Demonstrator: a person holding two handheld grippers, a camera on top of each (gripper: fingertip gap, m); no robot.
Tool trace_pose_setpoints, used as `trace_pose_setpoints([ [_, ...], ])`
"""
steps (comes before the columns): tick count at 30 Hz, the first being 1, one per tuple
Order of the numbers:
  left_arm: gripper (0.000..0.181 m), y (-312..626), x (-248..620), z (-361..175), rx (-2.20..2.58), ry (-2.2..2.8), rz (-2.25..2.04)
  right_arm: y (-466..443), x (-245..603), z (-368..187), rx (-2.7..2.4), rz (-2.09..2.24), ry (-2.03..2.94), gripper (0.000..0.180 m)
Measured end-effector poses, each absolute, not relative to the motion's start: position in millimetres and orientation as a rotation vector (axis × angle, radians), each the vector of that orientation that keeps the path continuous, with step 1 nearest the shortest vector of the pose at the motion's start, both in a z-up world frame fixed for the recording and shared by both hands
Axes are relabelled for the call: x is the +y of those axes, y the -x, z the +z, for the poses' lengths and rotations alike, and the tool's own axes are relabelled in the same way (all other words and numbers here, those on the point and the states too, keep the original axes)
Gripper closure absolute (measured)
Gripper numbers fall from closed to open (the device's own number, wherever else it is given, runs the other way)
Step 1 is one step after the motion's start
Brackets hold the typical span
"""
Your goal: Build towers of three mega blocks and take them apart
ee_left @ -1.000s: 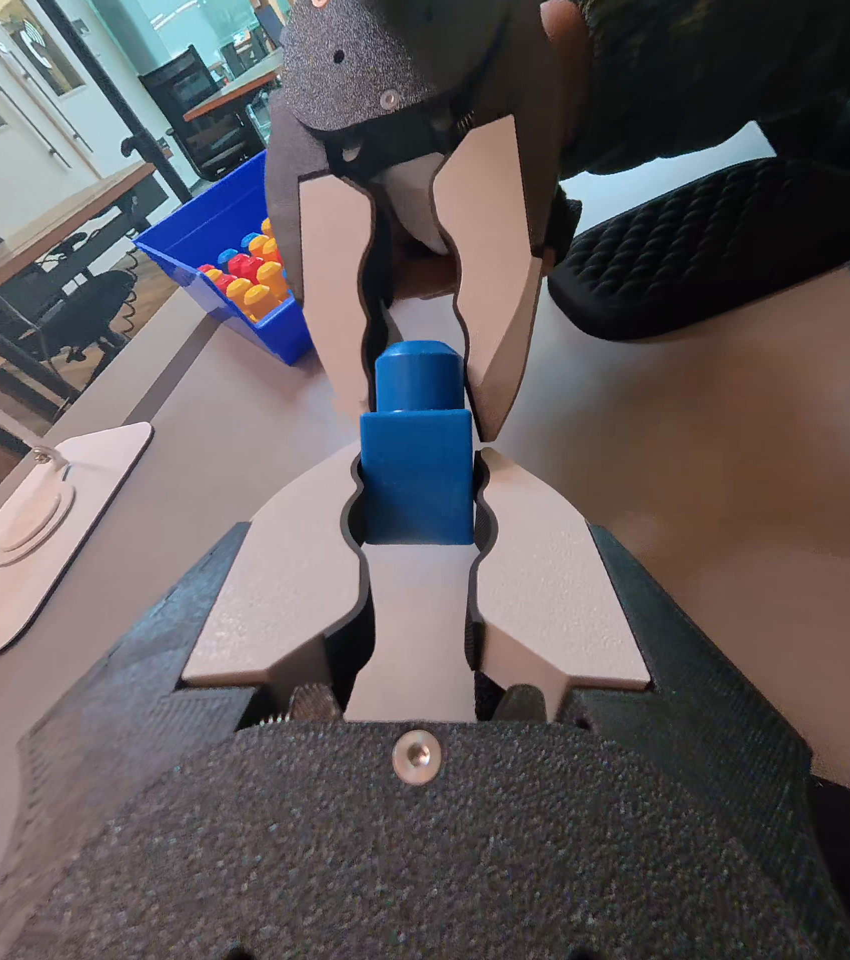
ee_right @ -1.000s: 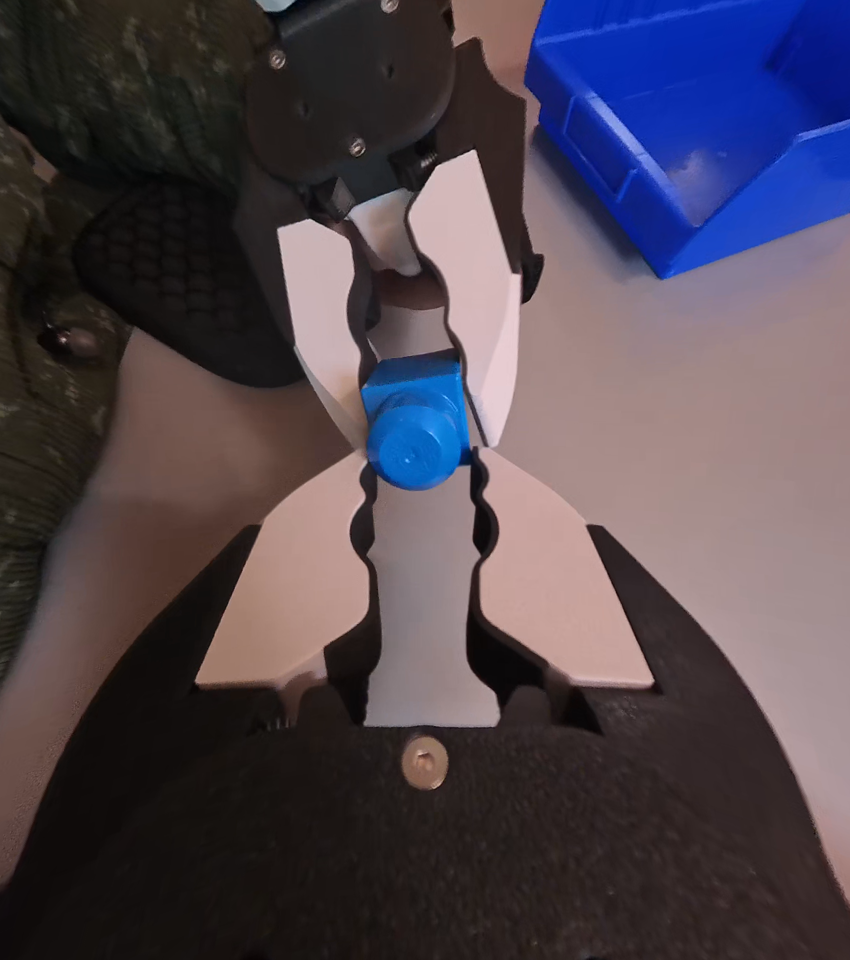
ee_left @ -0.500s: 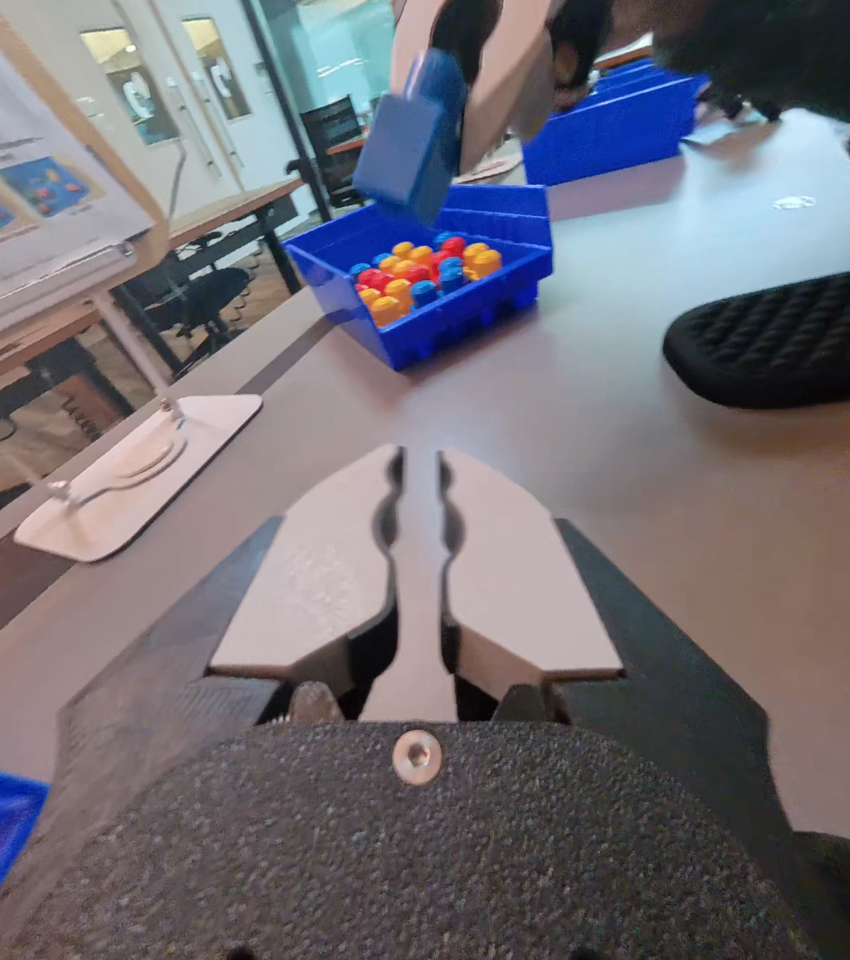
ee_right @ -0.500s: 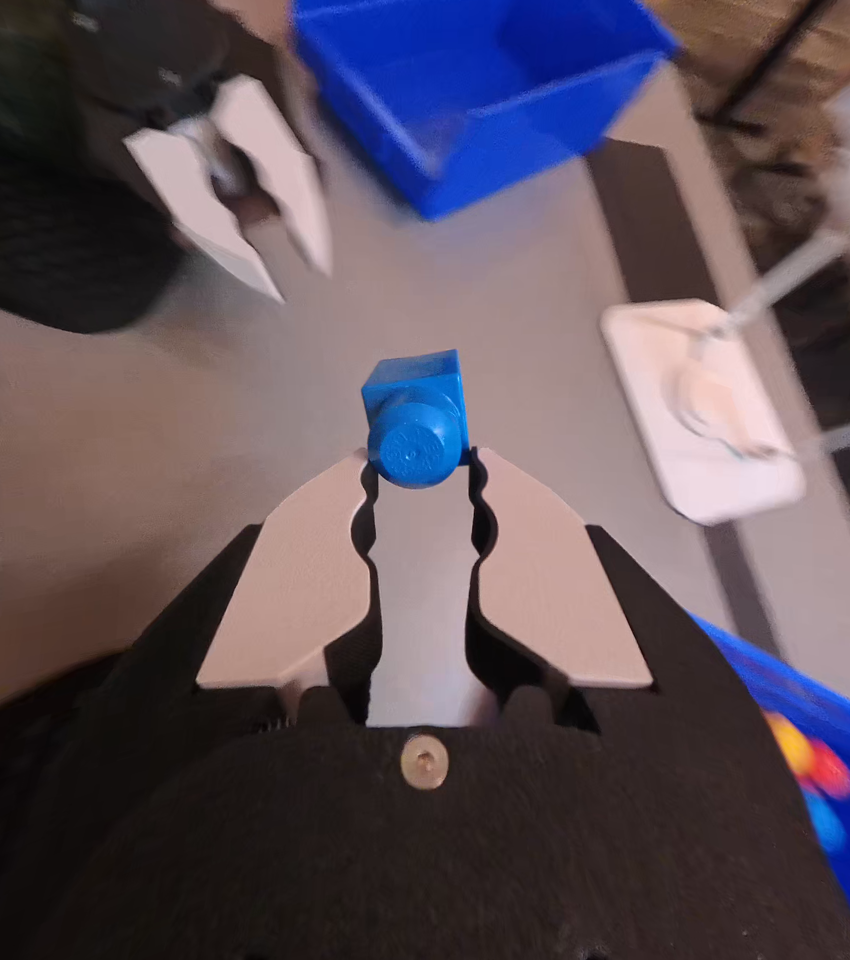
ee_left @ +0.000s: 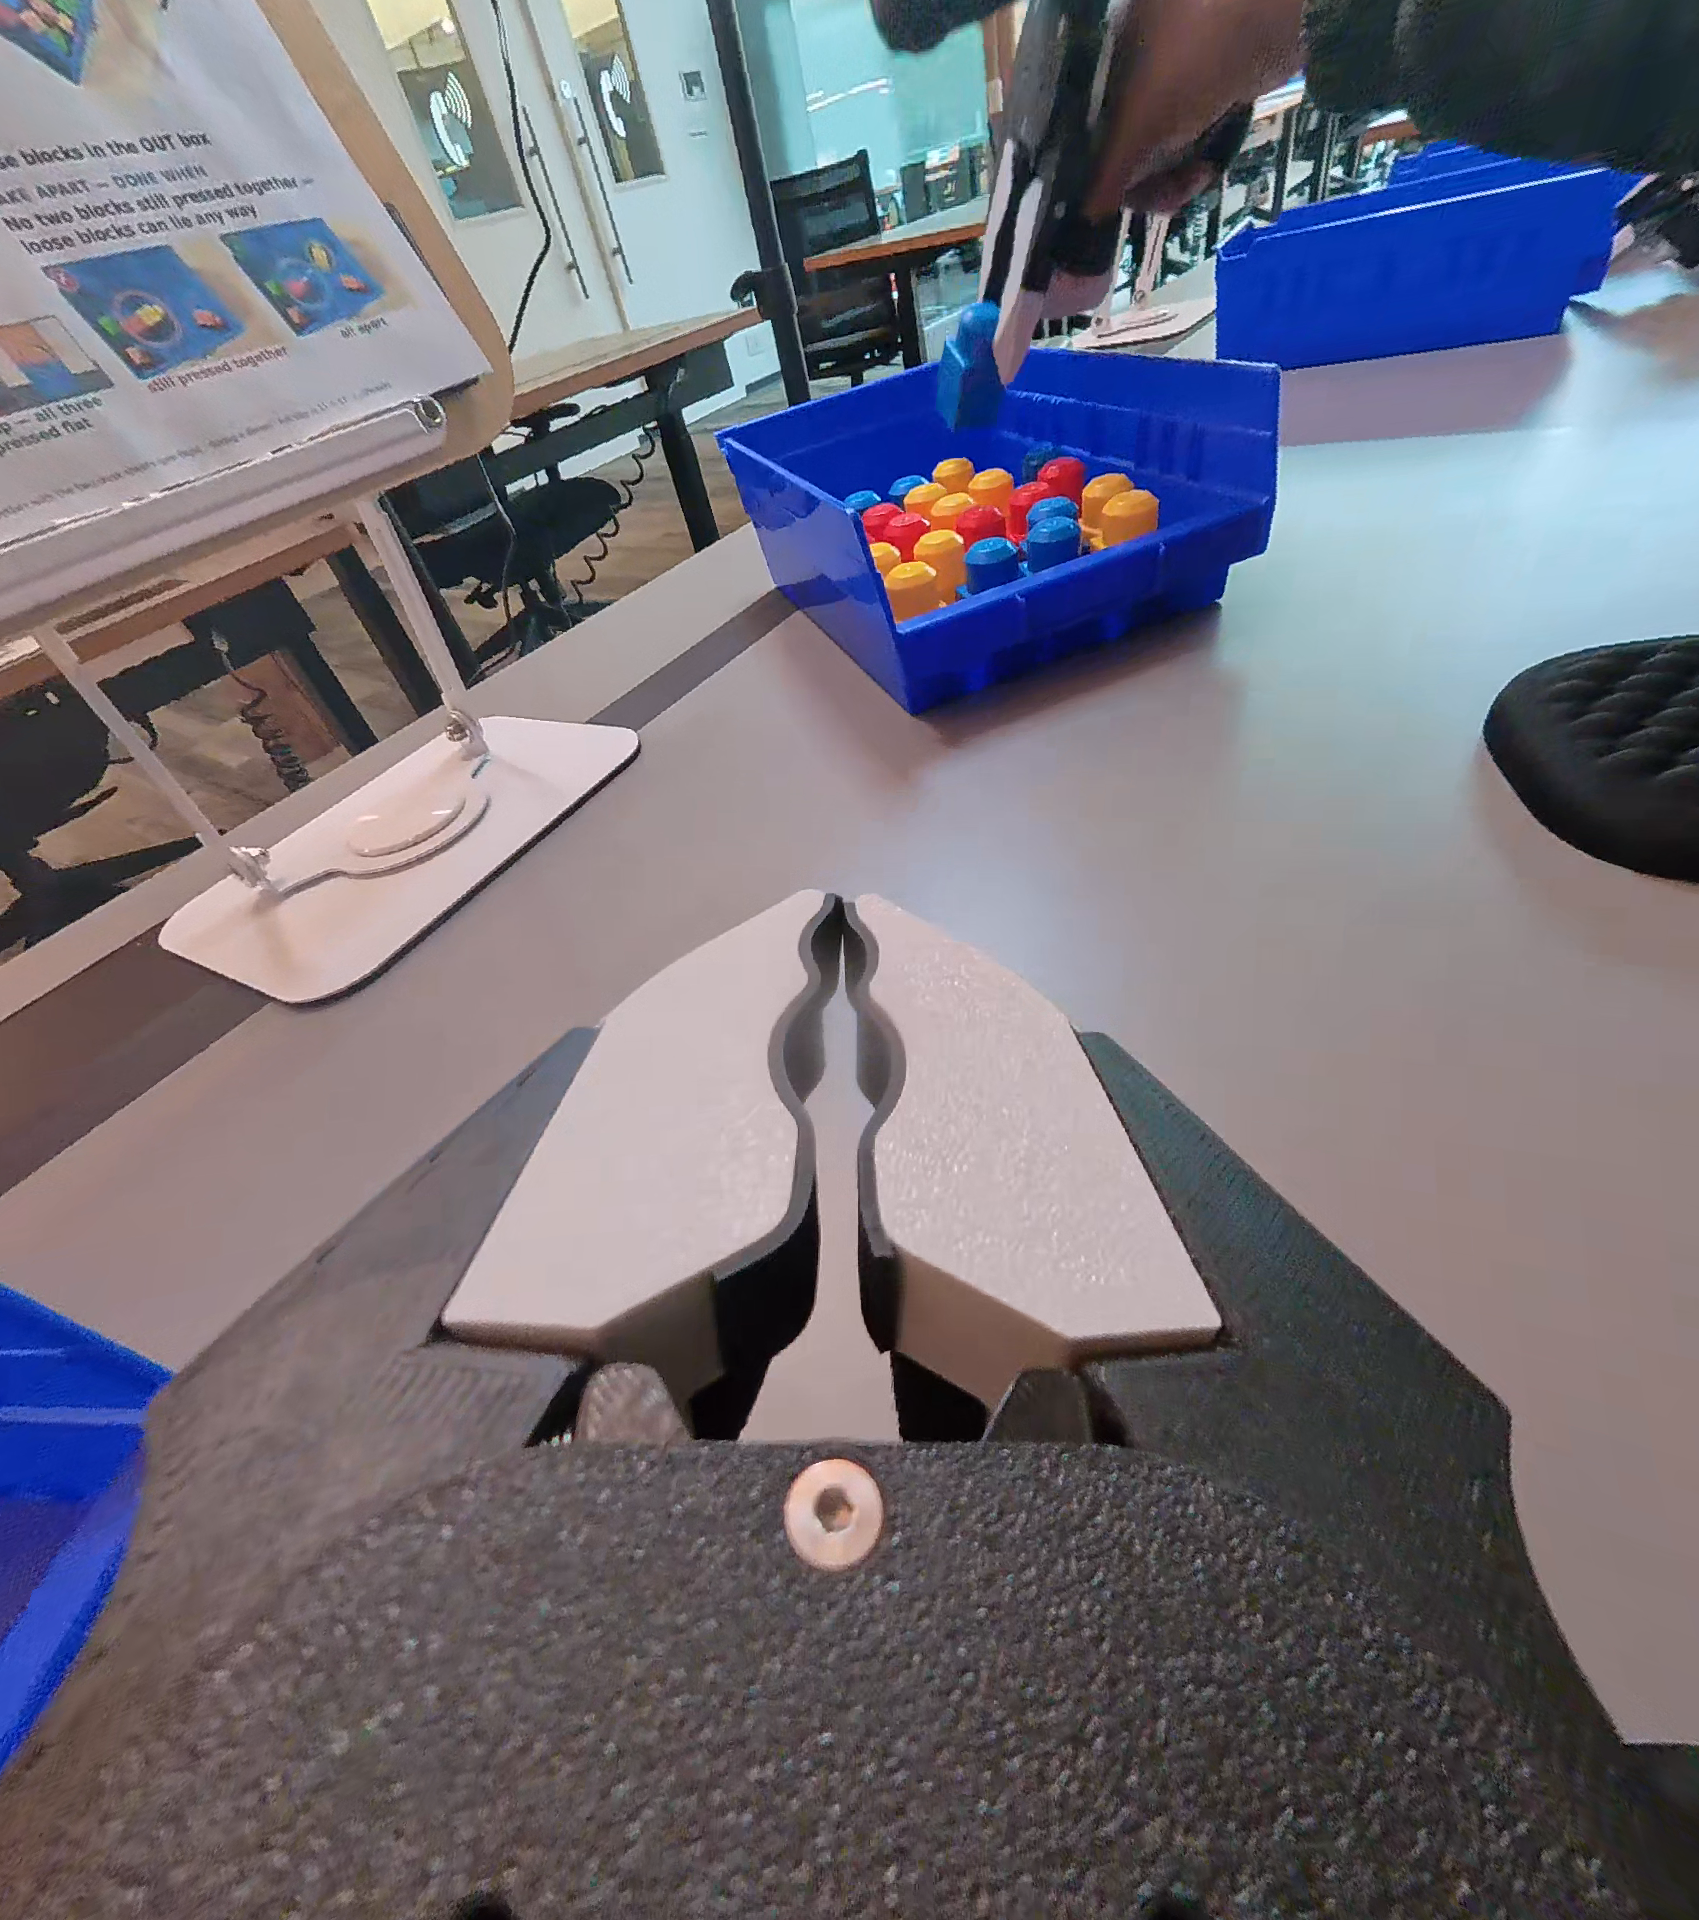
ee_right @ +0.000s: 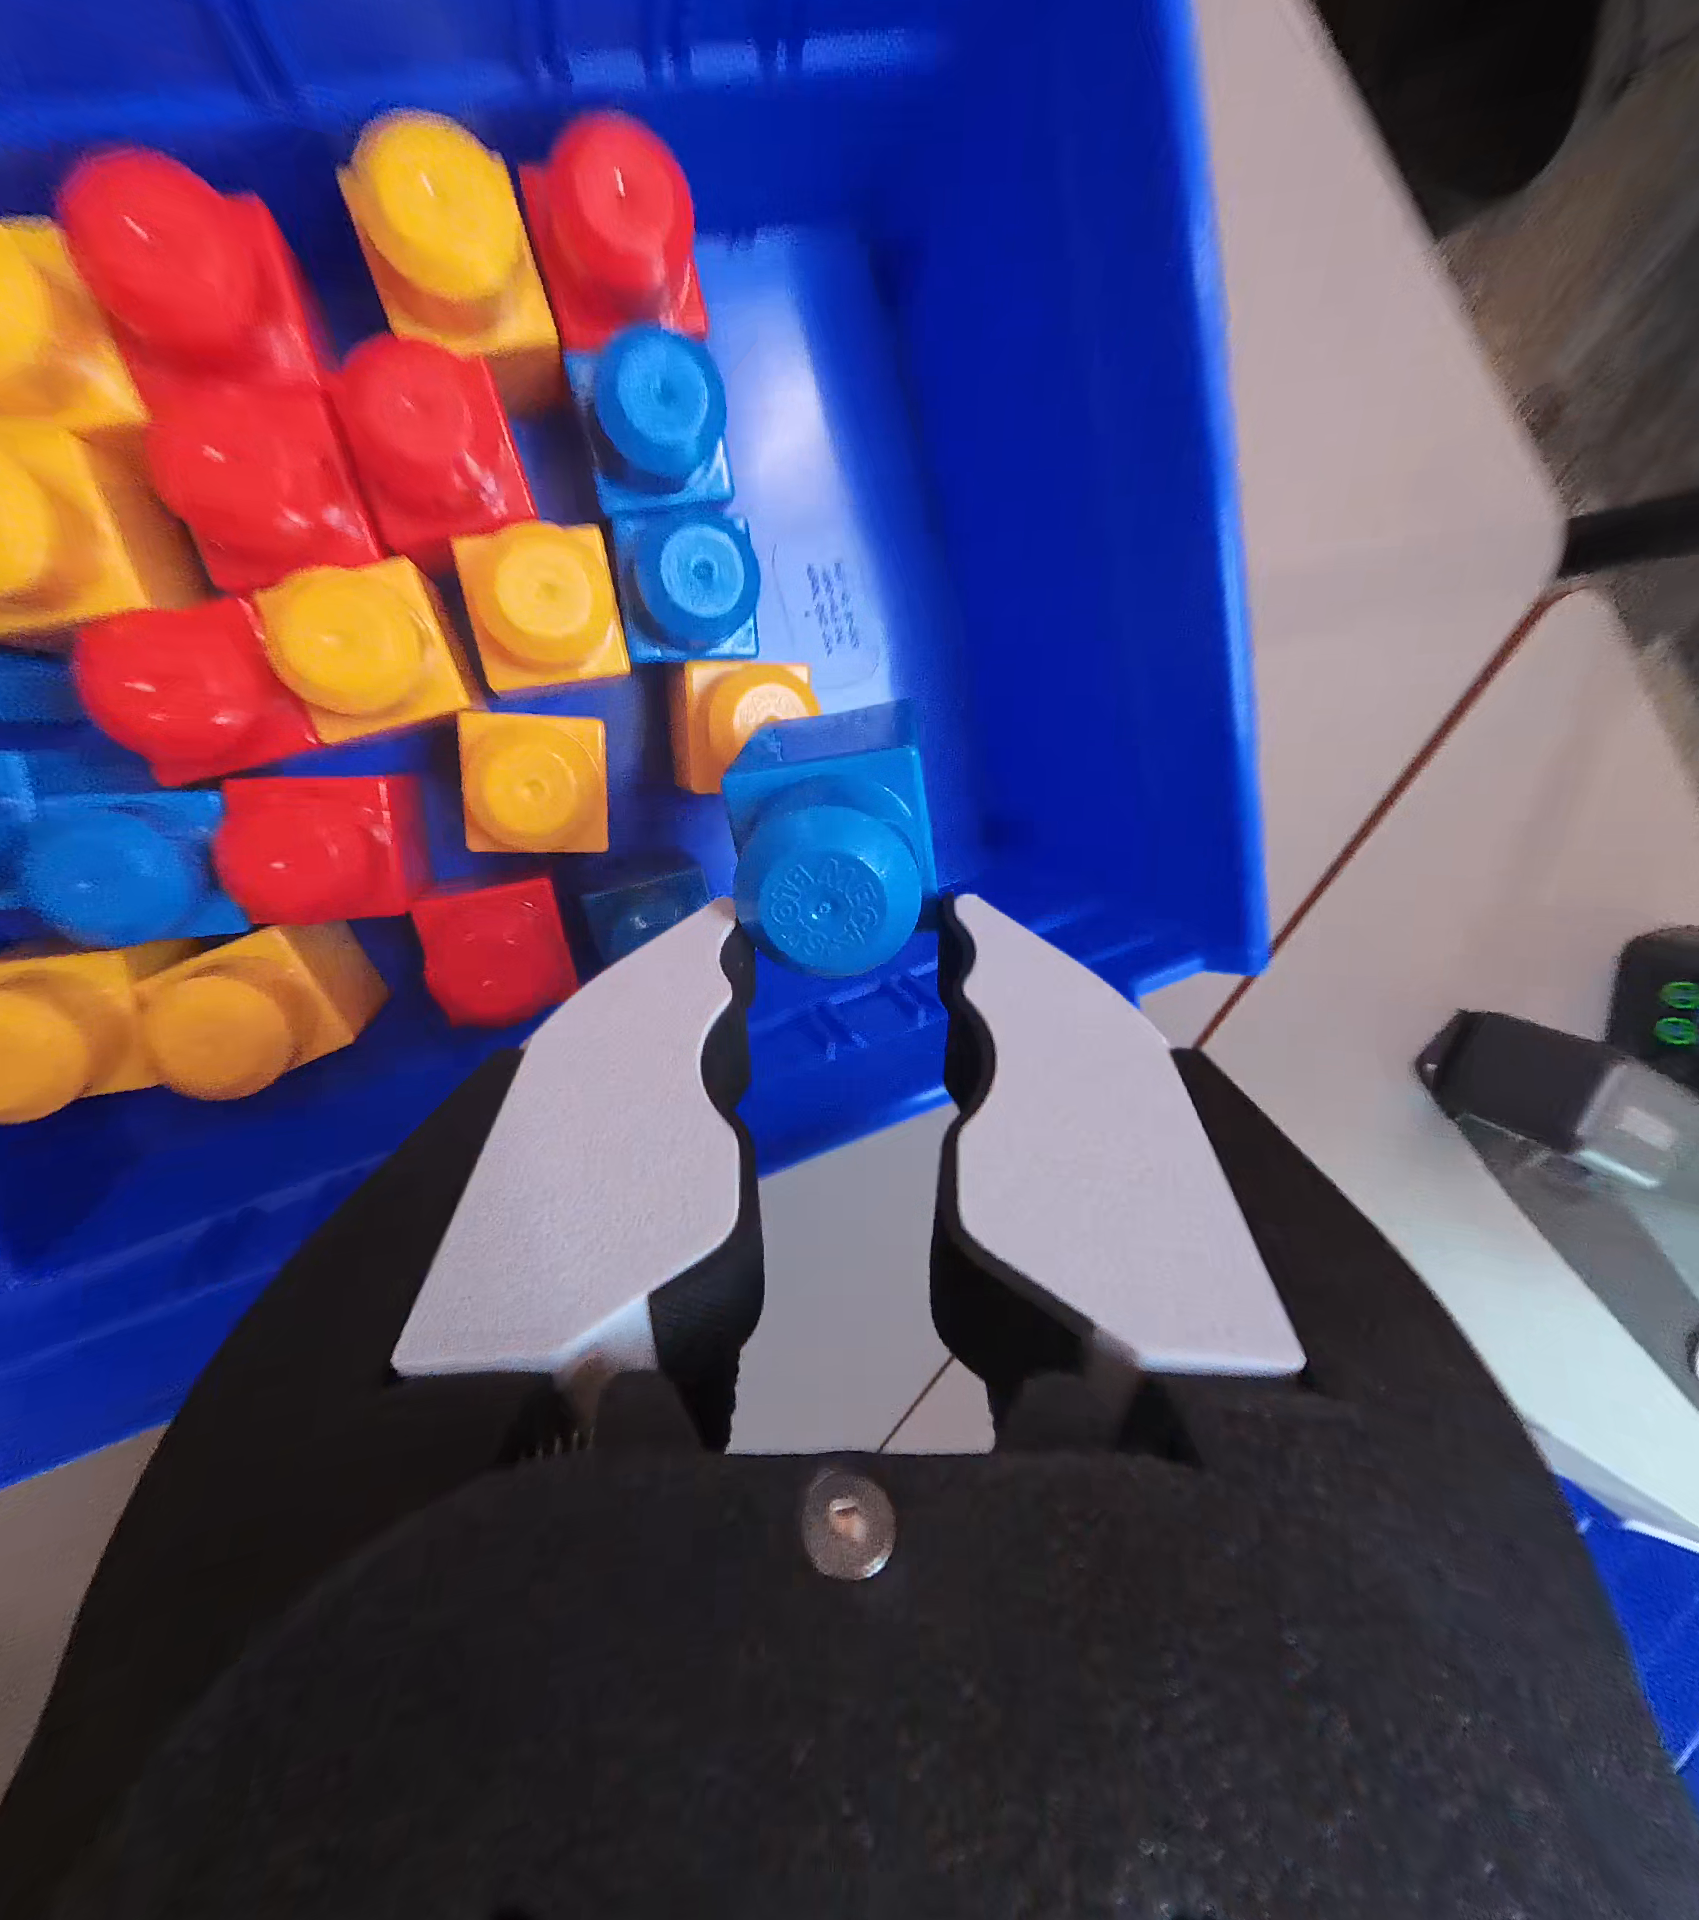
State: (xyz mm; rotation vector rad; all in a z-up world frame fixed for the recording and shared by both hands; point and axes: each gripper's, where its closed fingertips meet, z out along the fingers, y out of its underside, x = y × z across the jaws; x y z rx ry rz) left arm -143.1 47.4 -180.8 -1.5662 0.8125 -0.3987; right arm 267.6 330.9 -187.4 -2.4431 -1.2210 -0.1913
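My right gripper (ee_right: 840,914) grips one blue block (ee_right: 829,831) at its tips, suspended over the blue bin (ee_left: 1229,457) of loose blocks (ee_left: 990,520) at 12 o'clock. My left gripper (ee_left: 840,914) is closed, empty, above the table (ee_left: 1344,987).

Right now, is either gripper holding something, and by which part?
The right gripper holds a blue block by its round stud, pinched between the fingers above the blue bin. The left gripper is shut and holds nothing.
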Motion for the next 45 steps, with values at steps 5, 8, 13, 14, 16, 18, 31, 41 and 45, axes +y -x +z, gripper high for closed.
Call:
trace_pose_setpoints([
  [5, 0.181, 144.9, 50.6, -188.4, 0.816, 1.587, -0.405, -273.0, 335.2, -223.9, -1.289, -0.230, 2.582, 0.146],
  [8, 0.181, 144.0, 50.8, -191.8, 0.825, 1.594, -0.412, -269.5, 336.9, -228.5, -1.315, -0.239, 2.624, 0.146],
  [13, 0.181, 142.0, 49.1, -193.0, 0.842, 1.591, -0.409, -277.3, 332.3, -231.1, -1.382, -0.375, 2.711, 0.149],
  [14, 0.181, 141.8, 49.0, -193.1, 0.843, 1.590, -0.410, -279.4, 331.3, -228.7, -1.387, -0.401, 2.726, 0.149],
  [16, 0.181, 141.3, 49.0, -194.3, 0.846, 1.594, -0.415, -285.5, 330.0, -221.5, -1.406, -0.478, 2.742, 0.149],
  [18, 0.181, 140.2, 49.1, -195.9, 0.849, 1.599, -0.422, -294.3, 328.3, -212.9, -1.429, -0.584, 2.765, 0.149],
  [31, 0.181, 136.9, 47.2, -202.6, 0.878, 1.612, -0.437, -295.8, 328.3, -236.4, -1.640, -0.926, 3.008, 0.149],
  [41, 0.181, 133.0, 46.3, -213.9, 0.916, 1.639, -0.464, -286.3, 335.9, -253.3, -1.656, -0.688, 2.975, 0.137],
  [45, 0.181, 133.8, 46.1, -212.0, 0.913, 1.632, -0.452, -272.5, 345.0, -233.6, -1.578, -0.573, 2.816, 0.129],
])
